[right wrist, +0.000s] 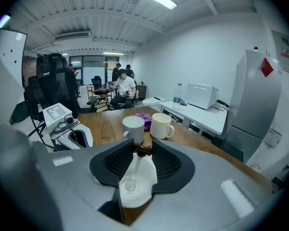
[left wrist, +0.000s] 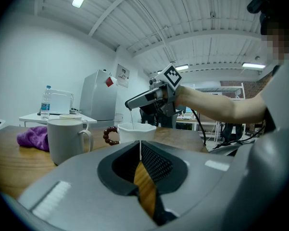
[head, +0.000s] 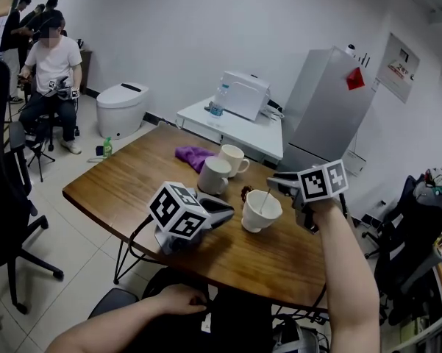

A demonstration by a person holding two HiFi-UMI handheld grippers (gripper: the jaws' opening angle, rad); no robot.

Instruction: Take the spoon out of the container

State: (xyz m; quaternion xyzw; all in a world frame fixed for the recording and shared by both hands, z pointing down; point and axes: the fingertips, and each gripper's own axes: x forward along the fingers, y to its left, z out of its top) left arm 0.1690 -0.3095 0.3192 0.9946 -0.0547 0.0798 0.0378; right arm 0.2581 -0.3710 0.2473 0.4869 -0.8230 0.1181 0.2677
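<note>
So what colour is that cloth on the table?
Purple. The cloth shows best in the head view.

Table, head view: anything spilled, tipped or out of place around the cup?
Nothing stands out. The cup, with the spoon in it, and both mugs stand upright; no spill shows on the table.

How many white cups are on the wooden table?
3. The near mug and the far mug stand together beside the purple cloth; the third cup, holding the spoon, sits to their right. None seems hidden.
</note>
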